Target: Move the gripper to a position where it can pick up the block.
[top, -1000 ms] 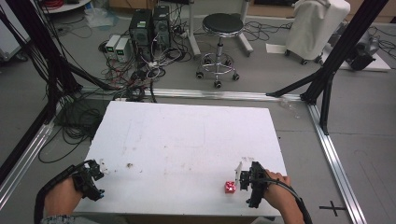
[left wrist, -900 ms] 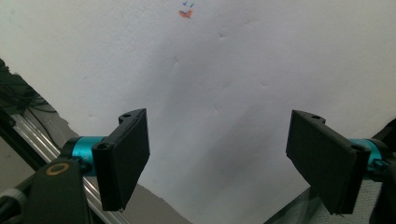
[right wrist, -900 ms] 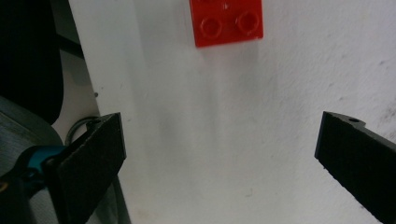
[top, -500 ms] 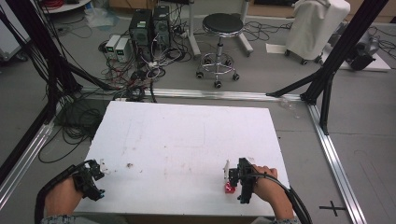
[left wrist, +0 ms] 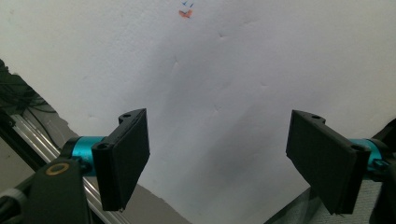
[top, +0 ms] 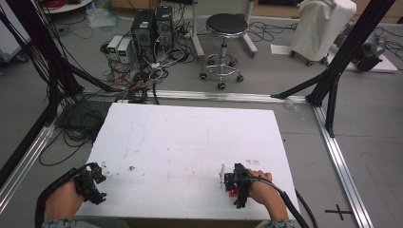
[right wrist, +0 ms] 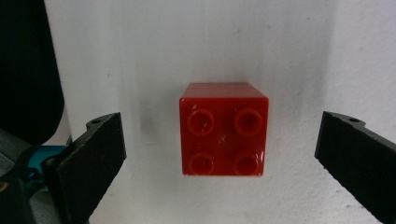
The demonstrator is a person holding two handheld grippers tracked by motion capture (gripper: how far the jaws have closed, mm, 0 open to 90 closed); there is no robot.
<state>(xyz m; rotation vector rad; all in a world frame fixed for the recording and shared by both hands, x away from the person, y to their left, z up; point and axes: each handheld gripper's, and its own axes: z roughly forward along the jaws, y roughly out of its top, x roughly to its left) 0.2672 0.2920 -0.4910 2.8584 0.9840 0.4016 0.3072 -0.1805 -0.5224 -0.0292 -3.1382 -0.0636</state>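
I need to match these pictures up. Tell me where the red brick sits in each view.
High view: red brick near the table's front edge, right side, under the right claw.
Right gripper view: brick centred between the open jaws, studs facing the camera.
Left gripper view: not in it.
Shared landmark: white table.

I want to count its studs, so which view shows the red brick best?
The right gripper view: the red brick sits large between the open tongs, four studs clear. The high view shows a red sliver under the right gripper.
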